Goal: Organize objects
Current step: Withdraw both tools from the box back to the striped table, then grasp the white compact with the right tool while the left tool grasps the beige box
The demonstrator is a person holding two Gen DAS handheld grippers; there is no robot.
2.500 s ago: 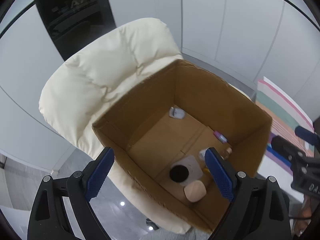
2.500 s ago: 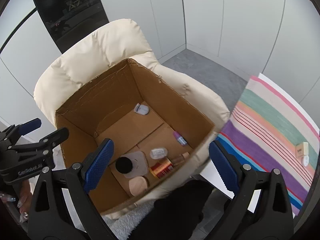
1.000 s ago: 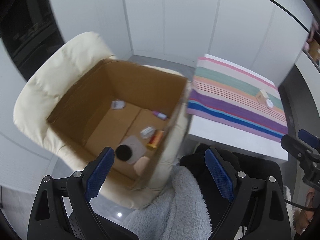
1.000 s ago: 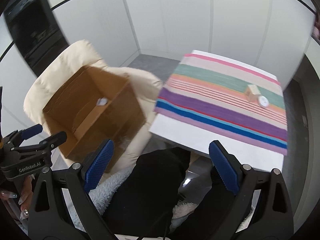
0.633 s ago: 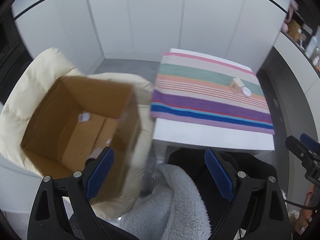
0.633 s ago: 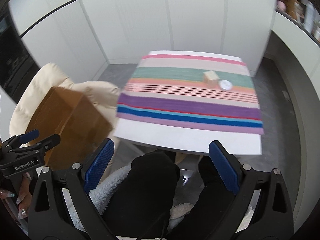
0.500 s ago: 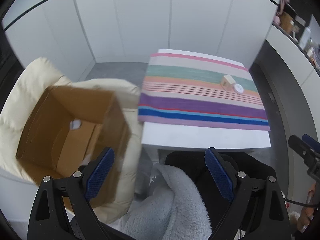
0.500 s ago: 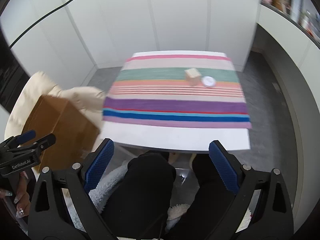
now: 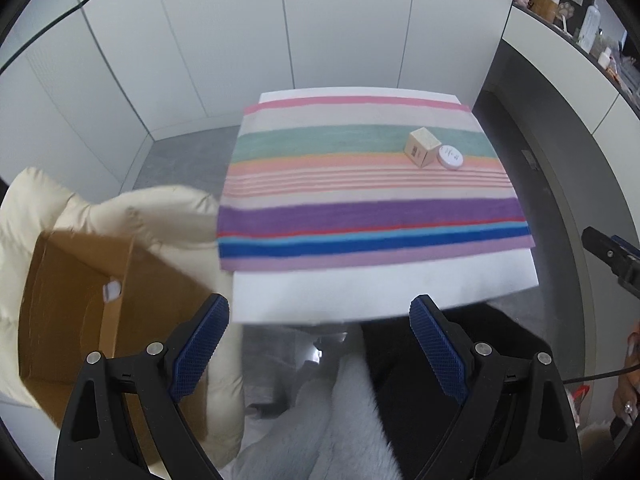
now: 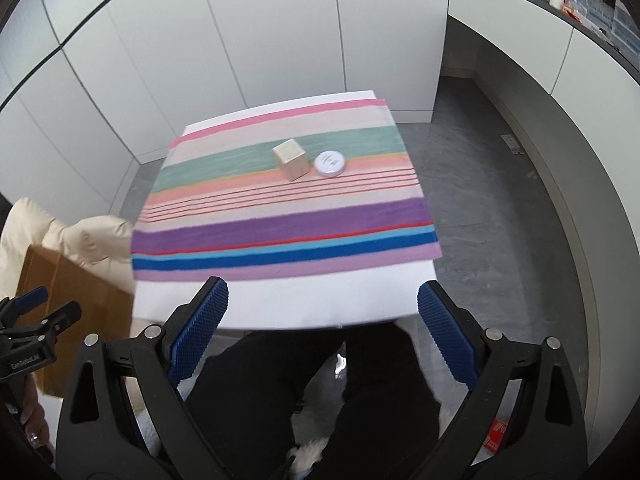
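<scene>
I'm holding both the left gripper (image 9: 320,344) and right gripper (image 10: 322,330) wide and empty, with the cube (image 10: 291,159) and tin (image 10: 329,163) sitting upper-centre on the cloth (image 10: 280,224), still needing boxing in the carton (image 9: 68,300) at lower left.

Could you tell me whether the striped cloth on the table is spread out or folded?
Spread out: the cloth lies flat across the table.
</scene>
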